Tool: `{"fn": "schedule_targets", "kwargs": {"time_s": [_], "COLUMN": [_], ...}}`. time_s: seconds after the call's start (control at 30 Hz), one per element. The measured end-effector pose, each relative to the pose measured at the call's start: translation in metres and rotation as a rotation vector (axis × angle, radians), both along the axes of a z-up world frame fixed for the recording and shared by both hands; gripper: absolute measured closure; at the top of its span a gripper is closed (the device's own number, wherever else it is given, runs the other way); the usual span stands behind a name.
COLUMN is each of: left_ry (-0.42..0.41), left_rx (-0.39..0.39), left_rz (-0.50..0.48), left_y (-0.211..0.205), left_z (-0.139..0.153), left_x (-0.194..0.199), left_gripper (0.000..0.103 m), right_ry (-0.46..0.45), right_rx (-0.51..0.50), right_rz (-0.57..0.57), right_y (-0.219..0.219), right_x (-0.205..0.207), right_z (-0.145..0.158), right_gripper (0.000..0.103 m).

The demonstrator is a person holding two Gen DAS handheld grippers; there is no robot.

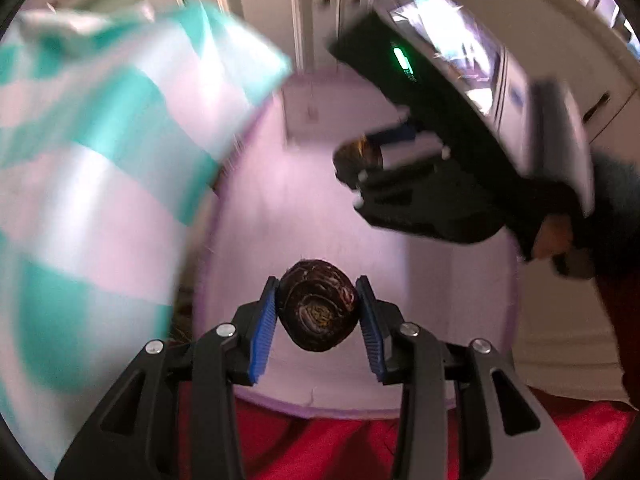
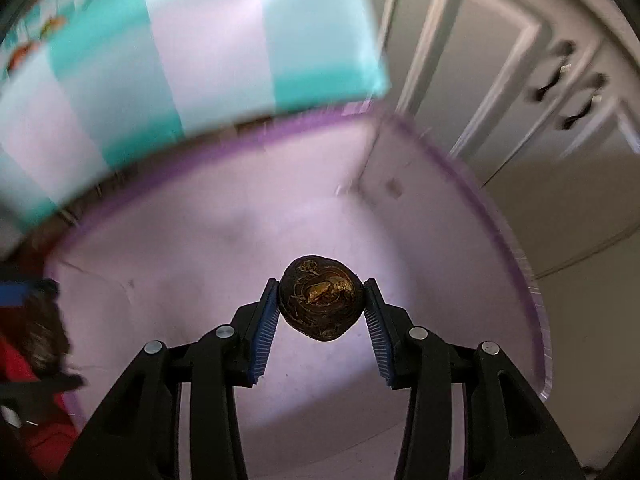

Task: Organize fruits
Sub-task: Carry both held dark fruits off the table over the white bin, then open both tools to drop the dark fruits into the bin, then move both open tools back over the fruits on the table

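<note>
Now we have a fruit in each hand: the left gripper (image 1: 318, 310) is clamped on a dark, wrinkled round fruit (image 1: 318, 312), and the right gripper (image 2: 320, 304) holds a second dark fruit (image 2: 320, 298) the same way, blue pads (image 2: 266, 332) pressed to both sides. Both point steeply down over a pale purple tub (image 2: 520, 264), whose floor looks bare beneath them. From the left wrist view we also see the right gripper with its fruit off to the upper right, well apart from ours. A teal-and-white checked cloth (image 1: 100, 140) hangs beside the tub, and red fabric (image 1: 320, 440) lies at its near rim.

We judge the step in hand to be setting both fruits down in the tub. To do it well, we should bring each gripper low, close to the floor, before letting go, since round fruit will roll if dropped. We should keep the two apart so they do not knock together, open the pads gently, and lift straight up clear of the rim. The views are blurred, so slowing down first would help.
</note>
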State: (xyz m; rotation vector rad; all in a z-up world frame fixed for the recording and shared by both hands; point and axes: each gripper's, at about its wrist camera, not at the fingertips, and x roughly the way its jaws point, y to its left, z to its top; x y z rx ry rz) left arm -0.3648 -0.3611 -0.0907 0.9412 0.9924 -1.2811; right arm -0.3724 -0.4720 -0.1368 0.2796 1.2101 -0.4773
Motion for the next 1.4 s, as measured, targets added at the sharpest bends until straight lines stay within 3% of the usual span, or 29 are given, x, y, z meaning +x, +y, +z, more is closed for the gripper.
{"fn": "schedule_targets", "kwargs": {"time_s": [0.17, 0.27, 0.43, 0.6, 0.7, 0.73, 0.8, 0.87, 0.9, 0.97, 1.07, 1.17, 1.23, 1.33, 1.4], "left_ry": [0.038, 0.016, 0.002, 0.046, 0.065, 0.076, 0.08, 0.038, 0.014, -0.027, -0.033, -0.012, 0.02, 0.013, -0.091], "left_rx": [0.187, 0.257, 0.305, 0.29, 0.164, 0.074, -0.072, -0.276, -0.368, -0.563, -0.732, -0.801, -0.794, -0.763, -0.688], "left_rz": [0.055, 0.088, 0.081, 0.091, 0.085, 0.063, 0.023, 0.001, 0.004, 0.067, 0.223, 0.412, 0.561, 0.737, 0.854], "left_y": [-0.025, -0.024, -0.027, -0.028, -0.023, -0.016, -0.002, 0.018, 0.031, 0.061, 0.097, 0.139, 0.167, 0.214, 0.24], "left_z": [-0.066, -0.09, -0.11, -0.112, -0.083, -0.061, -0.024, 0.026, 0.046, 0.092, 0.136, 0.166, 0.171, 0.163, 0.154], "left_x": [0.021, 0.026, 0.024, 0.026, 0.029, 0.026, 0.018, 0.014, 0.013, 0.02, 0.045, 0.09, 0.128, 0.178, 0.209], "left_gripper": [0.064, 0.064, 0.063, 0.052, 0.053, 0.052, 0.044, 0.022, 0.018, 0.003, 0.001, 0.001, 0.001, 0.001, 0.001], "right_ry": [0.183, 0.246, 0.233, 0.197, 0.105, 0.055, -0.045, -0.18, -0.248, -0.411, -0.638, -0.752, -0.777, -0.736, -0.66], "right_rx": [0.041, 0.06, 0.079, 0.095, 0.076, 0.051, -0.004, -0.088, -0.129, -0.23, -0.301, -0.282, -0.227, -0.153, -0.149], "right_rz": [0.078, 0.091, 0.072, 0.025, -0.046, -0.068, -0.089, -0.085, -0.073, -0.038, 0.021, 0.082, 0.123, 0.191, 0.275], "right_y": [-0.006, -0.006, -0.001, -0.006, -0.014, -0.016, -0.017, -0.01, -0.004, 0.015, 0.047, 0.085, 0.106, 0.134, 0.166], "right_x": [0.035, 0.045, 0.041, 0.023, 0.002, -0.007, -0.023, -0.04, -0.048, -0.056, -0.046, -0.03, -0.002, 0.05, 0.089], "right_z": [-0.055, -0.077, -0.084, -0.072, -0.034, -0.013, 0.028, 0.074, 0.095, 0.143, 0.2, 0.23, 0.241, 0.235, 0.223], "right_gripper": [0.061, 0.06, 0.06, 0.047, 0.042, 0.039, 0.034, 0.031, 0.028, 0.015, 0.015, 0.015, 0.015, 0.015, 0.015]}}
